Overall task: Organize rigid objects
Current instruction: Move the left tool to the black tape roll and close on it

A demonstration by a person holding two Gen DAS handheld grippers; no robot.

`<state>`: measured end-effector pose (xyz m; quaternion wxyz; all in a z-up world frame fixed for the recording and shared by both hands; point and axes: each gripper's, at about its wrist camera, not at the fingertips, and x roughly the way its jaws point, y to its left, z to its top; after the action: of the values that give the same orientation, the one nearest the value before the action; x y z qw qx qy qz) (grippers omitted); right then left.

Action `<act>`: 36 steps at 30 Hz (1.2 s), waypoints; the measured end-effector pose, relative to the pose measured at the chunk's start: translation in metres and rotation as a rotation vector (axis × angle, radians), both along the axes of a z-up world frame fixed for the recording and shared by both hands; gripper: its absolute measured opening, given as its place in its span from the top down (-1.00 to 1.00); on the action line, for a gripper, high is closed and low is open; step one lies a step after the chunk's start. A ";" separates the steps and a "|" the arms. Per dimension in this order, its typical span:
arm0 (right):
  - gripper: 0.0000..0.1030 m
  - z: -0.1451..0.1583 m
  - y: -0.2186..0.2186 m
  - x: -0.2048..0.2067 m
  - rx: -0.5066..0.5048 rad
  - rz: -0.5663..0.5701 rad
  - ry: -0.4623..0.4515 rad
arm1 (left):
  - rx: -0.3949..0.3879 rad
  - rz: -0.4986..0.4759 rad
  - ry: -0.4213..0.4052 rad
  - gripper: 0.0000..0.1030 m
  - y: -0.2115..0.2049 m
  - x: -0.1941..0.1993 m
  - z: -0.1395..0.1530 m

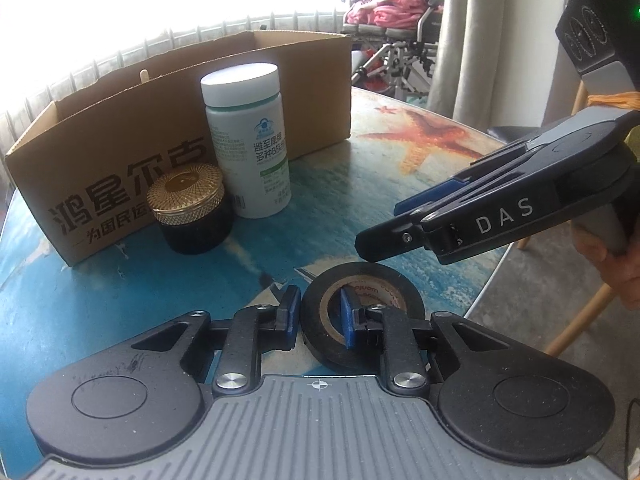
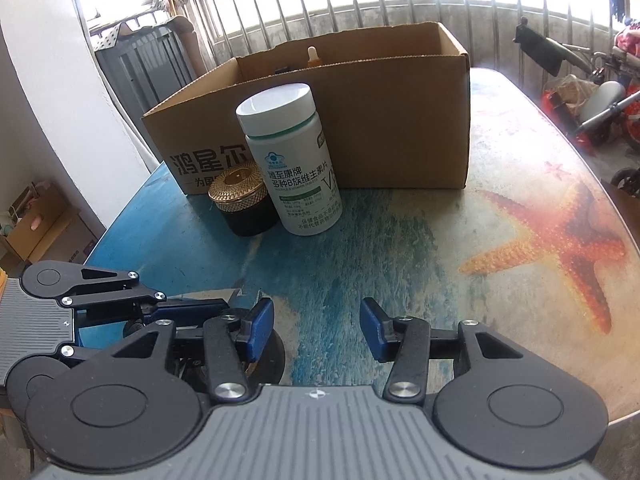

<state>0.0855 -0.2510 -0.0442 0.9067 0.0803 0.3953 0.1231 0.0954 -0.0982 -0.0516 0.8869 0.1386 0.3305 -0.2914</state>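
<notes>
Down at the bottom of the left wrist view, the left gripper [image 1: 320, 316] has its fingers straddling the wall of a black tape roll [image 1: 362, 316]: one blue pad sits inside the cardboard core, the other is just outside the rim, and there's a small gap on the outer side, so I can't tell if it's actually pinching yet. The roll lies flat on the ocean-print table [image 1: 80, 300]. Coming in from the right edge of that same frame, the right gripper [image 1: 384, 240] hovers tilted right above the tape's far edge, and in its own camera the right gripper [image 2: 316, 332] fingers are spread wide apart with nothing between them, just blue tabletop. Lower left of the right wrist view you can see the left gripper [image 2: 240, 312] poking in sideways over the dark roll. Further out, toward the centre-left of both frames, a black jar with a gold mesh lid [image 1: 192, 208] stands touching or just beside a tall white supplement bottle [image 1: 256, 140], both right in front of an open cardboard box [image 1: 100, 184] with Chinese print. A small dropper-style tip [image 2: 311, 56] peeks up inside the box. A big orange starfish print [image 2: 560, 248] covers the right side of the table, and a wheelchair [image 1: 400, 40] piled with pink fabric sits upper right behind it.
</notes>
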 end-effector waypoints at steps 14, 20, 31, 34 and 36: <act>0.02 -0.002 -0.004 -0.002 0.026 -0.015 0.009 | 0.126 -0.028 -0.176 0.68 -0.011 -0.014 0.002; 0.02 0.001 -0.003 -0.002 0.054 -0.001 0.004 | 0.141 -0.021 -0.224 0.70 -0.013 -0.016 0.009; 0.53 0.003 0.002 0.002 0.142 0.032 -0.022 | 0.073 0.025 -0.207 0.70 -0.007 -0.009 0.024; 0.67 0.009 0.009 0.001 0.116 0.041 -0.055 | 0.102 0.013 -0.246 0.69 -0.010 -0.008 0.027; 0.68 0.011 0.016 0.002 0.069 0.049 -0.064 | 0.098 0.013 -0.240 0.69 -0.010 -0.006 0.027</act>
<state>0.0878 -0.2346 -0.0327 0.9123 0.0979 0.3636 0.1613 0.0896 -0.1086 -0.0245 0.9141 0.2136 0.2366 -0.2505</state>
